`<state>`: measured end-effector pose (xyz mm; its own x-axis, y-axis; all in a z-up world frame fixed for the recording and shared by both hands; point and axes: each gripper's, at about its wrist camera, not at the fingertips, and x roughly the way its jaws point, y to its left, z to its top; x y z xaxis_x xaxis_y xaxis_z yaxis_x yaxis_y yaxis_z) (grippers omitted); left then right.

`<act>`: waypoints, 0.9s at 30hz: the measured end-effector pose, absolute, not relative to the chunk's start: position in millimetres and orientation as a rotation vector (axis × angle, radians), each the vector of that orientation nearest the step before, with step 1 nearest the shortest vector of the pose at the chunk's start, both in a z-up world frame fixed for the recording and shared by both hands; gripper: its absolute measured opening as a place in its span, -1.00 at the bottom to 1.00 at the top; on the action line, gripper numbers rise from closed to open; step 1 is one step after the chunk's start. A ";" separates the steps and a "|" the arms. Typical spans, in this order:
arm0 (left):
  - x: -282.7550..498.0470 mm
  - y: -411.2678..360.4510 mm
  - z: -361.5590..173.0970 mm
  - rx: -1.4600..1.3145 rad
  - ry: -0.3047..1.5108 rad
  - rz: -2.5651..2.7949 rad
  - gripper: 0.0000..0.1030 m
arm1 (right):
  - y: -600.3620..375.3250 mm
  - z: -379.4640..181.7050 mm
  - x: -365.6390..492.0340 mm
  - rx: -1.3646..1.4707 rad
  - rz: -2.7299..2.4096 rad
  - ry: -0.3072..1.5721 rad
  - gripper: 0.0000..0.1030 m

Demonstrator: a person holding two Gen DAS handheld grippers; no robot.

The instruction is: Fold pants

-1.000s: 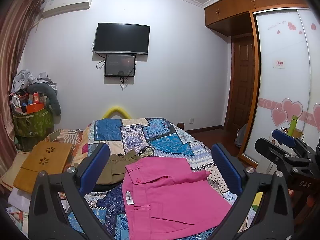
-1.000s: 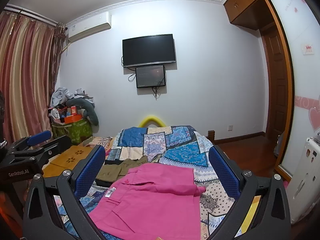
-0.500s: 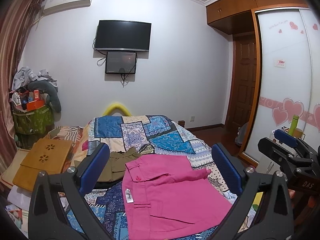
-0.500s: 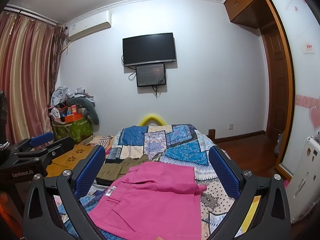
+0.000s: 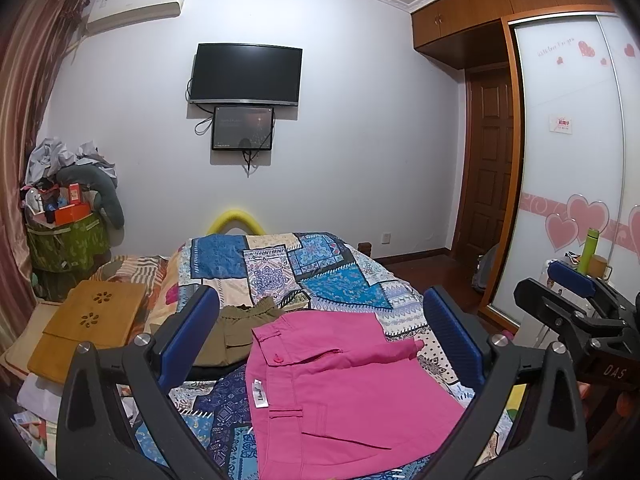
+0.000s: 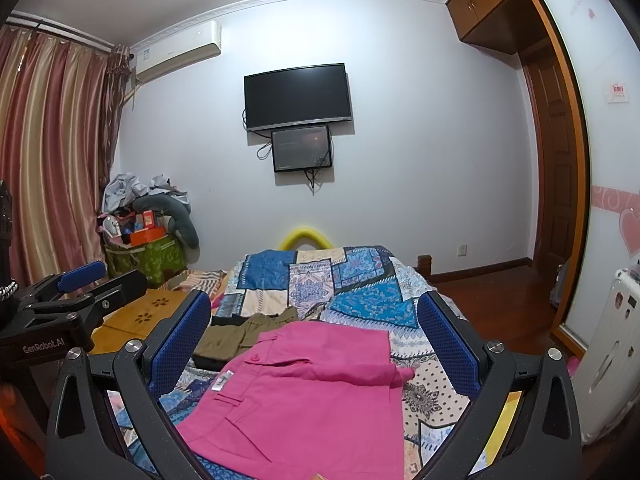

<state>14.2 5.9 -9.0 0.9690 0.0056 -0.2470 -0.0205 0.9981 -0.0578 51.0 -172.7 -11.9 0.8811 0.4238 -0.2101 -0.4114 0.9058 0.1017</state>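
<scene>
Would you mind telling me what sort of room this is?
Most likely a home bedroom: a bed under a patchwork quilt, a sliding-door wardrobe with pink hearts, and a black wall-mounted television.

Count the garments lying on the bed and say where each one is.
2. The pink pants lie nearest, spread on the patchwork bedspread. The olive garment lies just behind their waistband, to the left, partly hidden. More may be hidden beneath.

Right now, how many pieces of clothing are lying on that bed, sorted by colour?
Pink: 1, the pink pants spread on the patchwork bedspread.
Olive green: 1, the olive garment lying beside them, its kind hard to tell.
Total: 2. Both grippers are open and hold nothing.
</scene>
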 end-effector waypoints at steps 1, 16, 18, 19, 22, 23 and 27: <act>14.0 5.8 -9.3 -0.059 0.248 0.014 1.00 | -172.6 -12.1 51.0 0.055 0.435 0.231 0.99; 16.7 -1.4 -10.5 -0.035 0.249 0.011 1.00 | -175.3 -13.1 51.7 0.065 0.432 0.244 0.99; 17.8 -2.5 -9.9 -0.030 0.249 0.012 1.00 | -176.5 -13.2 52.8 0.069 0.431 0.248 0.99; 18.0 -3.3 -10.1 -0.028 0.249 0.013 1.00 | -176.4 -13.5 53.0 0.071 0.431 0.250 0.99; 18.9 -4.2 -10.3 -0.027 0.250 0.013 1.00 | -176.2 -13.8 53.3 0.075 0.430 0.253 0.99; 19.5 -4.2 -10.4 -0.028 0.250 0.011 1.00 | -176.7 -14.2 53.1 0.075 0.430 0.252 0.99; 21.6 -5.1 -12.3 -0.023 0.251 0.012 1.00 | -176.7 -15.3 54.9 0.075 0.428 0.260 0.99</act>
